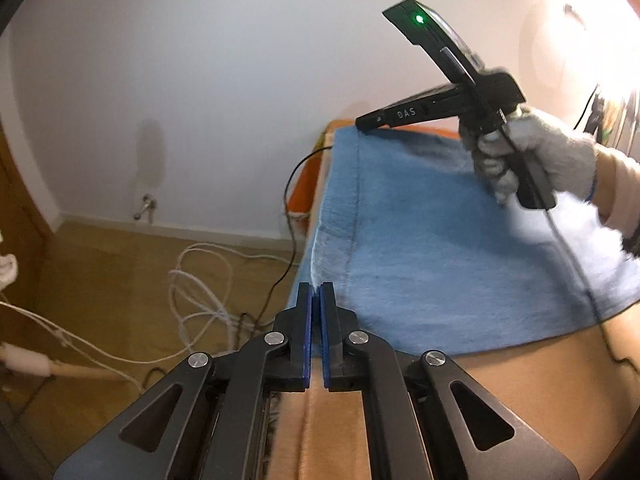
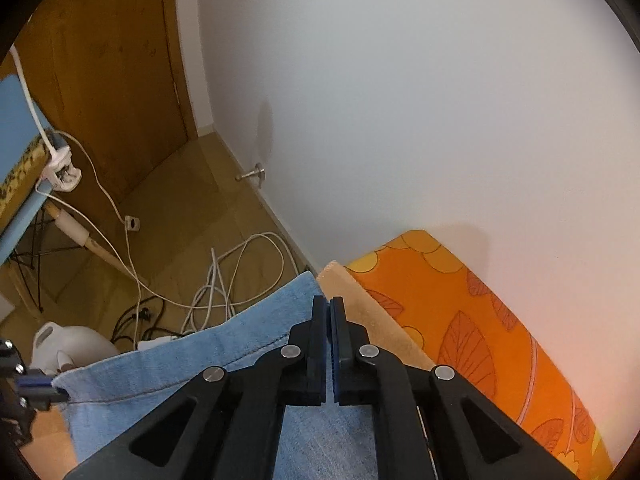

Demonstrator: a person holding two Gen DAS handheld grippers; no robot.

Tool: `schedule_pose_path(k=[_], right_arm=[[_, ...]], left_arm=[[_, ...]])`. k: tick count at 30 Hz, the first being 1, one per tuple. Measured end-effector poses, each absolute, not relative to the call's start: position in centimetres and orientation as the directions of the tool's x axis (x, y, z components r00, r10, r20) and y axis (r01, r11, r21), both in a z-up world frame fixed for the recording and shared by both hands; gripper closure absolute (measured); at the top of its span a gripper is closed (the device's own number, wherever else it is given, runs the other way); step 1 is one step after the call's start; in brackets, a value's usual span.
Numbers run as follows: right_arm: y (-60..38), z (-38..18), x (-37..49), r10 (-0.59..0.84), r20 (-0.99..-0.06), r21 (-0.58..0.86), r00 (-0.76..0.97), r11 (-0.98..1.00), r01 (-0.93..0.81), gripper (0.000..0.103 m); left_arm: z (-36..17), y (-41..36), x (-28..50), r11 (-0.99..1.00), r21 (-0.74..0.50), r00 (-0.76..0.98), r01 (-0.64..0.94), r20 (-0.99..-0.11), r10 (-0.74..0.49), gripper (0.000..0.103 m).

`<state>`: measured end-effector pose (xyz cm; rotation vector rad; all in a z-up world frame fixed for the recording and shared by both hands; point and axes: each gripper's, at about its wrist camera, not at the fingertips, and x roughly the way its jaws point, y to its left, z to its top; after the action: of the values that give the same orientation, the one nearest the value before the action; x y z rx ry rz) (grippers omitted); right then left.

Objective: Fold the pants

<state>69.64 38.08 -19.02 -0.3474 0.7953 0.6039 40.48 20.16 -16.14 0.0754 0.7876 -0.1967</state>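
Two black hand-held grippers work over a pair of light blue denim pants [image 1: 460, 248] spread on a tan bench [image 1: 520, 392]. Left hand-held gripper [image 1: 317, 292] is clenched, its blue-lined pads pinching the stitched hem at the near corner of the pants, where the paler inside of the cloth shows. Right hand-held gripper [image 2: 329, 312] is also clenched, its ribbed blue pads pressed together at the far edge of the denim; whether cloth sits between them cannot be told. In the left wrist view, a hand in a fuzzy white knit glove [image 1: 532, 156] grips its angular black handle, which carries a small green light. Beside the bench lies an orange cushion [image 2: 480, 320] printed with leaf shapes, against a plain white wall. Looped white cables [image 2: 240, 276] sprawl on the wooden floor [image 1: 120, 280].
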Motion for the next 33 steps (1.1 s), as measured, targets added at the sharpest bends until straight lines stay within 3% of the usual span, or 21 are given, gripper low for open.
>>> schedule_pose_path(k=[4, 5, 7, 10, 12, 14, 16, 26, 28, 31, 33], right_arm=[[38.6, -19.8, 70.0, 0.313, -0.76, -0.12, 0.569, 0.793, -0.597, 0.097], [38.3, -19.6, 69.9, 0.33, -0.766, -0.088, 0.552, 0.796, -0.599, 0.08], [37.7, -18.7, 69.1, 0.341, -0.744, -0.094, 0.575, 0.798, -0.595, 0.066], [36.4, -16.6, 67.3, 0.379, -0.722, -0.076, 0.579, 0.788, -0.611, 0.064], [35.3, -15.5, 66.0, 0.424, -0.716, -0.018, 0.555, 0.783, -0.622, 0.059], [34.0, -14.4, 63.6, 0.473, -0.71, 0.044, 0.522, 0.769, -0.637, 0.047], [32.7, -14.1, 61.4, 0.502, -0.718, 0.089, 0.481, 0.752, -0.653, 0.043], [29.5, -17.2, 55.6, 0.472, -0.796, 0.173, 0.38, 0.778, -0.604, 0.042], [29.2, -18.1, 55.2, 0.465, -0.804, 0.181, 0.371, 0.785, -0.592, 0.042], [29.0, -19.0, 55.0, 0.46, -0.815, 0.199, 0.352, 0.793, -0.576, 0.042], [29.0, -19.3, 54.9, 0.454, -0.819, 0.196, 0.35, 0.796, -0.573, 0.042]], left_arm=[[-15.6, 20.8, 40.6, 0.982, -0.066, 0.697, 0.177, -0.696, -0.172, 0.093], [-15.3, 21.1, 40.4, 0.983, -0.077, 0.706, 0.166, -0.687, -0.173, 0.089], [-15.1, 21.8, 40.4, 0.98, -0.123, 0.699, 0.157, -0.687, -0.198, 0.08], [-15.4, 23.1, 40.5, 0.962, -0.238, 0.661, 0.134, -0.702, -0.266, 0.057], [-15.8, 23.8, 40.7, 0.946, -0.313, 0.641, 0.088, -0.709, -0.294, 0.054], [-16.5, 24.2, 41.1, 0.929, -0.363, 0.624, 0.071, -0.711, -0.326, 0.051], [-16.9, 23.8, 41.6, 0.927, -0.372, 0.601, 0.048, -0.731, -0.324, 0.045], [-18.5, 22.5, 42.6, 0.93, -0.362, 0.552, -0.063, -0.789, -0.27, 0.046], [-18.0, 22.3, 42.2, 0.936, -0.345, 0.574, -0.065, -0.781, -0.248, 0.055], [-17.4, 22.0, 41.9, 0.95, -0.302, 0.61, -0.08, -0.768, -0.193, 0.077], [-16.8, 21.8, 41.5, 0.956, -0.284, 0.633, -0.07, -0.753, -0.177, 0.085]])
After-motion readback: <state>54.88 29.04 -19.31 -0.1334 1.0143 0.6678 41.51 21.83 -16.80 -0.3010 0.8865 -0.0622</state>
